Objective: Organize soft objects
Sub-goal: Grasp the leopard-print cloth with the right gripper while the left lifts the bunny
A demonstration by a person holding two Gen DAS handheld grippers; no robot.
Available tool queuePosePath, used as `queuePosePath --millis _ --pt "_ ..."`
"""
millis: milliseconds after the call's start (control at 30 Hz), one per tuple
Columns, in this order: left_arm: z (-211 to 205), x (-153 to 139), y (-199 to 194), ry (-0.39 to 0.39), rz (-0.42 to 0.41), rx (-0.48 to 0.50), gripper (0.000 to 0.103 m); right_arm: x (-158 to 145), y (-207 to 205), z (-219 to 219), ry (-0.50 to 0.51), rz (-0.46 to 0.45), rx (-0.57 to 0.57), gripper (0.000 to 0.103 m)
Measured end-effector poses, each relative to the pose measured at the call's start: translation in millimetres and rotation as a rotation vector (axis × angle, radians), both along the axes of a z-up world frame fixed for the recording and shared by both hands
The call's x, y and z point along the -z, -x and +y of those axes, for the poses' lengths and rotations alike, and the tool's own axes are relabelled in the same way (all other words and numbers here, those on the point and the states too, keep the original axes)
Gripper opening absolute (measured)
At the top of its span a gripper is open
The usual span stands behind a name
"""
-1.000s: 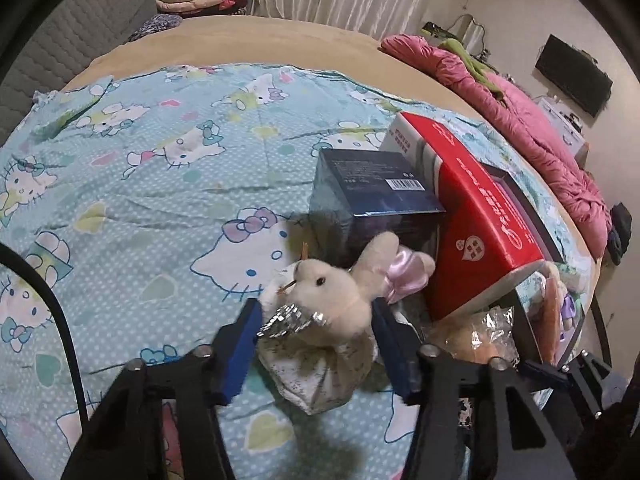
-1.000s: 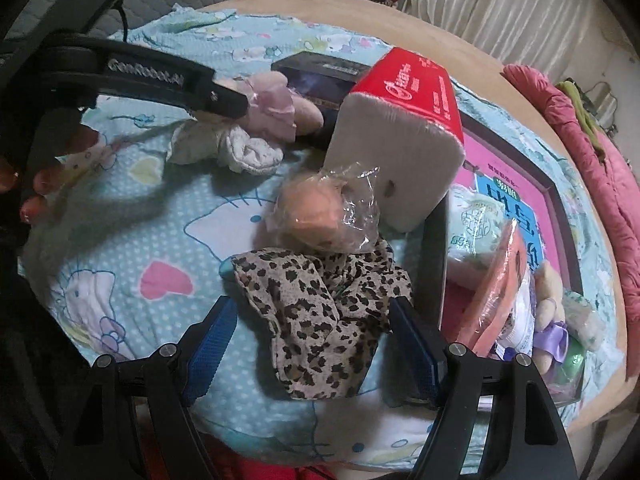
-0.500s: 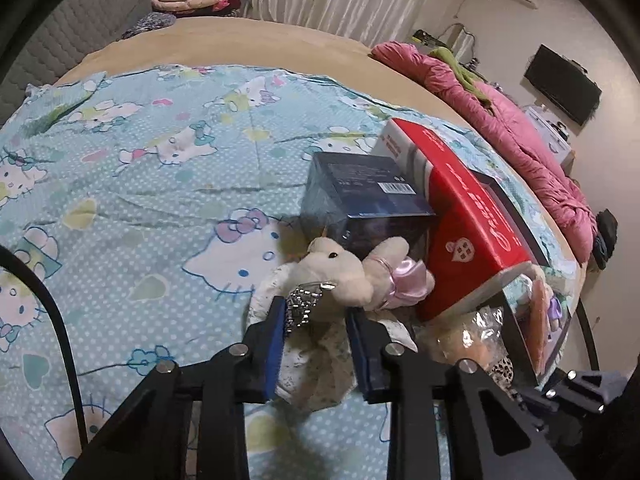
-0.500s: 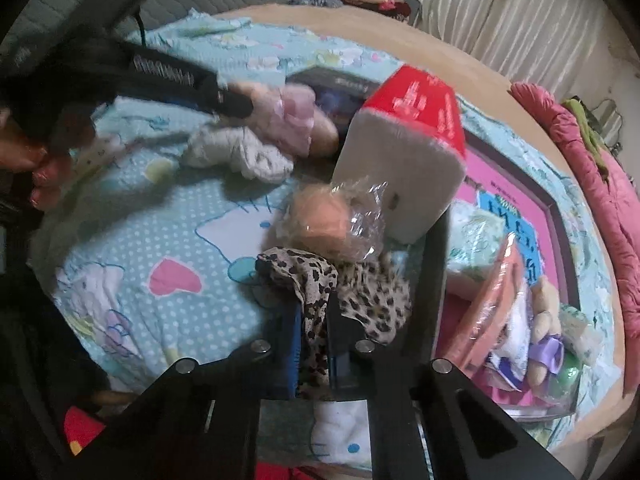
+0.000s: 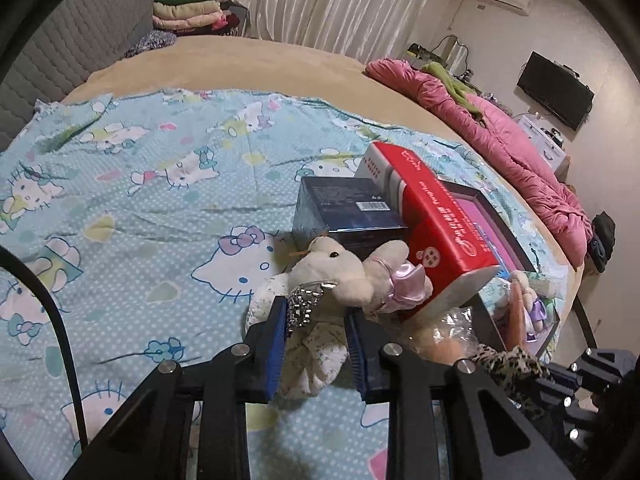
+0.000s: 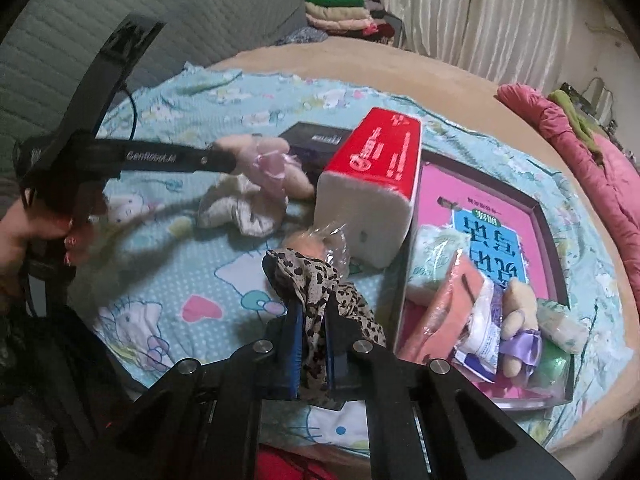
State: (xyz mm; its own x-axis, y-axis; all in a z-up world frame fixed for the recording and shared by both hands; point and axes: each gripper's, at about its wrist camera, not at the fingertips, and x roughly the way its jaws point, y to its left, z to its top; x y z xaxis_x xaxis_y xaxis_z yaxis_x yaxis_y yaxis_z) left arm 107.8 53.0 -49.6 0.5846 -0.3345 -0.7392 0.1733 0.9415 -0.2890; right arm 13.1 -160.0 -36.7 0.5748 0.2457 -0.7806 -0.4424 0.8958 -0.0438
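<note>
Both grippers have closed since the earlier pictures, where their jaws stood wide on each side of their things; the left one's jaws have just been closing on the toy.

On the left, the left gripper (image 5: pixel 316 316) has its blue pads pressed on the body of the plush rabbit (image 5: pixel 340 268), with only a narrow gap filled by the toy. The rabbit is cream-white, with a pink satin bow (image 5: pixel 406 284), a silvery sequin piece at the neck and a pale dotted skirt that hangs down between the fingers (image 5: pixel 276 328). It is lifted a little over the blue cartoon-cat sheet (image 5: pixel 160 208), just in front of the dark blue box (image 5: pixel 344 208) and beside the red tissue pack (image 5: pixel 436 232).

On the right, the right gripper (image 6: pixel 311 320) is shut almost fully on the leopard-print cloth (image 6: pixel 316 284). The cloth is bunched, stands up above the pads and hangs below them. Behind it lies a peach thing in clear plastic wrap (image 6: pixel 320 244), near the white end of the tissue pack. Further right is the pink tray (image 6: pixel 536 208), with a small bear, packets and a booklet inside.
</note>
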Motion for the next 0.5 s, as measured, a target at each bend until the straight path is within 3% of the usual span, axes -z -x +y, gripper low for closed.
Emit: queuePosePath --millis 500 --pt "-23.5 -40.1 29.9 -0.052 -0.035 0.000 0.028 -39.2 2.7 -28.3 -0.117 -0.087 0.070 0.009"
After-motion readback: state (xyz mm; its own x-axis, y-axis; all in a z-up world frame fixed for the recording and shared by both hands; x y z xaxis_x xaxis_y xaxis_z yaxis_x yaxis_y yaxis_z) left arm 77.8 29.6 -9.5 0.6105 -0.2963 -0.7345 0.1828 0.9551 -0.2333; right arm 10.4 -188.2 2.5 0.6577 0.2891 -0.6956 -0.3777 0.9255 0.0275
